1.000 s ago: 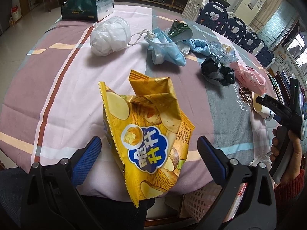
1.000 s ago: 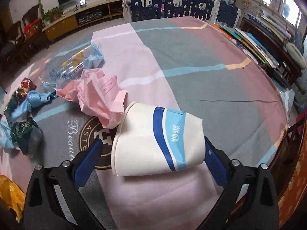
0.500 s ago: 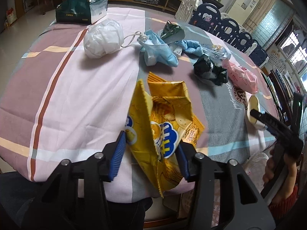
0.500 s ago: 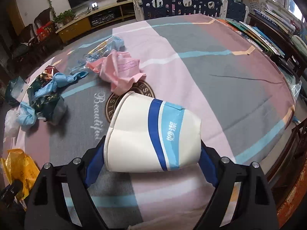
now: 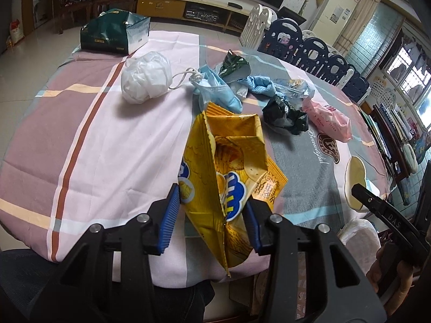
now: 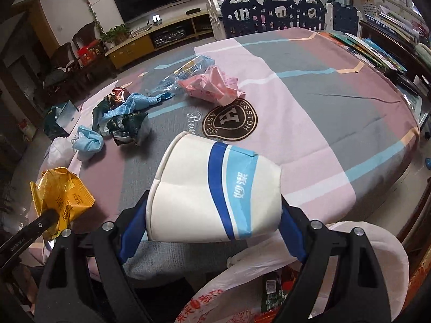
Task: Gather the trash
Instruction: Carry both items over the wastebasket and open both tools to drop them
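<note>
Left claw (image 5: 211, 220): pinching a crumpled yellow chip bag (image 5: 229, 167), held above the near edge of the table (image 5: 113, 140). Right claw (image 6: 212, 228): pinching a squashed white paper cup (image 6: 210, 191) with blue bands, over the table edge. White plastic bag (image 6: 282, 277) below the cup, mouth open, holding printed wrappers. On the table: pink wrapper (image 6: 212, 87), blue face mask (image 5: 218, 94), white bag ball (image 5: 146, 76), dark foil wrapper (image 5: 285, 115).
</note>
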Tool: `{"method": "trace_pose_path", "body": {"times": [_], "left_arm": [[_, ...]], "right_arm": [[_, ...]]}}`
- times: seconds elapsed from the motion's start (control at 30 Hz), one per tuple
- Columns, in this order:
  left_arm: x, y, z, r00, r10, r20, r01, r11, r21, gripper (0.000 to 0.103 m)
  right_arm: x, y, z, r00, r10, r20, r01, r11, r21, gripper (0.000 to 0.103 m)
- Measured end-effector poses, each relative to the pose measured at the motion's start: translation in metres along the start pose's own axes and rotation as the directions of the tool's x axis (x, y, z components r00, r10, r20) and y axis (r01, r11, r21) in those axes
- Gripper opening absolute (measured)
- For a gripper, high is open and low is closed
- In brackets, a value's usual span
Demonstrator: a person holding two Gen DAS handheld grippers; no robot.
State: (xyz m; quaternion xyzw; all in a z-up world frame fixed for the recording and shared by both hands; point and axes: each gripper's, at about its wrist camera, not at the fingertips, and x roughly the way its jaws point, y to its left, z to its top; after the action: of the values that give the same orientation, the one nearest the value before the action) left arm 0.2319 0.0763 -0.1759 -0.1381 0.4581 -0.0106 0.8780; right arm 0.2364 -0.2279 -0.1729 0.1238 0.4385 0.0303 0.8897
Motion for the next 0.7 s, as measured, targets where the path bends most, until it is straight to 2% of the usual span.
{"method": "trace_pose_path", "body": {"times": [0.33, 0.5, 0.7], "left_arm": [[0.000, 0.000, -0.001, 1.000, 0.009, -0.001, -0.009, 1.000, 0.000, 0.045], [0.001, 0.002, -0.001, 1.000, 0.013, -0.002, -0.013, 1.000, -0.003, 0.045], [-0.001, 0.000, -0.002, 1.000, 0.004, -0.002, -0.003, 1.000, 0.010, 0.045]], "right_arm": [[-0.029, 0.003, -0.003, 0.999, 0.004, 0.033, -0.003, 0.999, -0.033, 0.084], [-0.071, -0.011, -0.005, 0.996, 0.020, 0.090, -0.018, 0.999, -0.032, 0.084], [-0.123, -0.041, -0.027, 0.991, -0.019, 0.129, 0.027, 0.997, -0.066, 0.084]]}}
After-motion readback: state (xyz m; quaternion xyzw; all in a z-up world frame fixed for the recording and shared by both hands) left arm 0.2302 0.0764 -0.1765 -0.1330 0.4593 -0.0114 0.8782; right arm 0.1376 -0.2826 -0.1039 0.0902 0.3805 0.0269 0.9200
